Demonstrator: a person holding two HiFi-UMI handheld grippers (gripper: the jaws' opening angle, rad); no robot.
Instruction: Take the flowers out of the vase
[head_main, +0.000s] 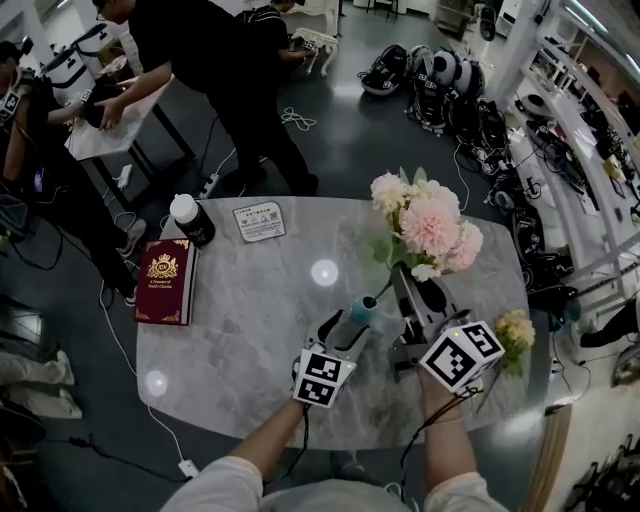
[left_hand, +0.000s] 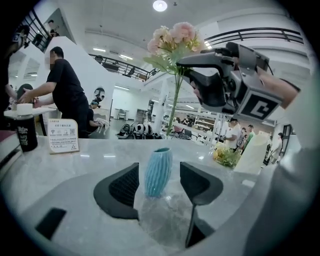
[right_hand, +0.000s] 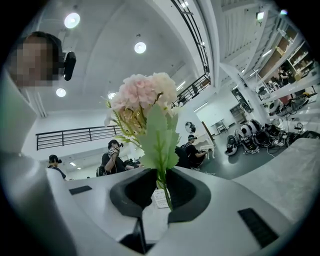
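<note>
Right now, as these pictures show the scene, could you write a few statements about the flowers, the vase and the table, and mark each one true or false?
1. The right tongs grip the stem of the pink flowers. True.
2. The blue vase lies on its side. False: it stands upright between the open left tongs.
3. A red book lies on the table. True.
4. The table bears no other flowers. False: a yellow bunch lies near its right edge.
</note>
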